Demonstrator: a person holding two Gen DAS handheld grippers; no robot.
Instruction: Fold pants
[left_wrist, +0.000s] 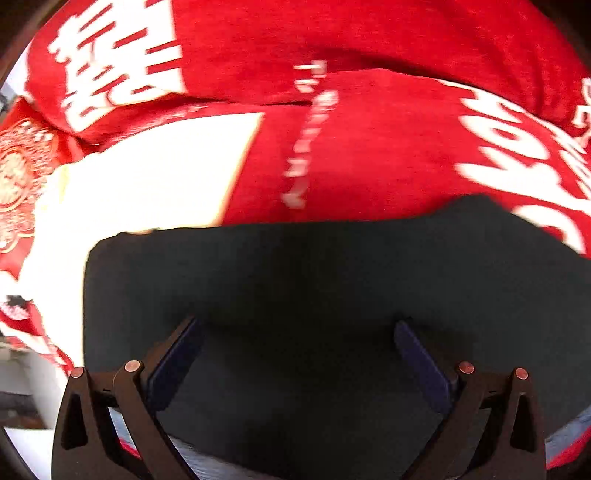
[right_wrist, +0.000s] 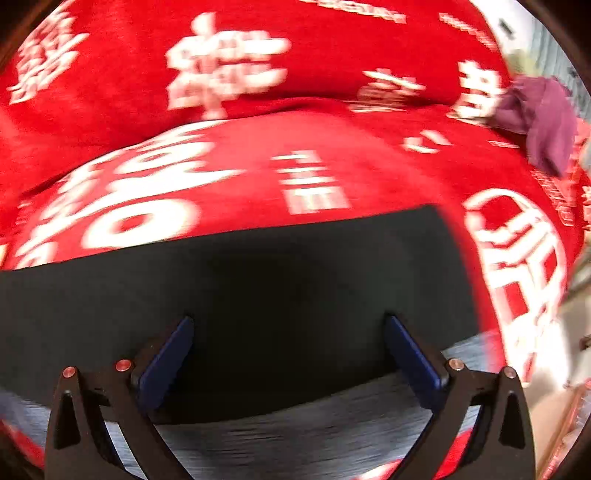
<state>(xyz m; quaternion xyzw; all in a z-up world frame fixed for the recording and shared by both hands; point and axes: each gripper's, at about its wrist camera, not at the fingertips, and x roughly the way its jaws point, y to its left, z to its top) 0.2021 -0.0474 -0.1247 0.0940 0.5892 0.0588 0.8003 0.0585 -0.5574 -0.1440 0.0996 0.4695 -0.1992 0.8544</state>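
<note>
Dark, near-black pants (left_wrist: 314, 280) lie folded flat on a red blanket with white lettering (left_wrist: 369, 147). In the left wrist view my left gripper (left_wrist: 297, 332) is open above the pants, blue pads wide apart, holding nothing. In the right wrist view the same dark pants (right_wrist: 258, 280) fill the lower middle, with a grey-blue fabric band (right_wrist: 314, 424) along their near edge. My right gripper (right_wrist: 288, 328) is open over them, empty. Both views are motion-blurred.
A white patch of the blanket print (left_wrist: 155, 173) lies left of the pants. A purple crumpled cloth (right_wrist: 539, 118) sits on the blanket at the far right. The blanket's edge (right_wrist: 535, 295) drops off at the right, with floor beyond.
</note>
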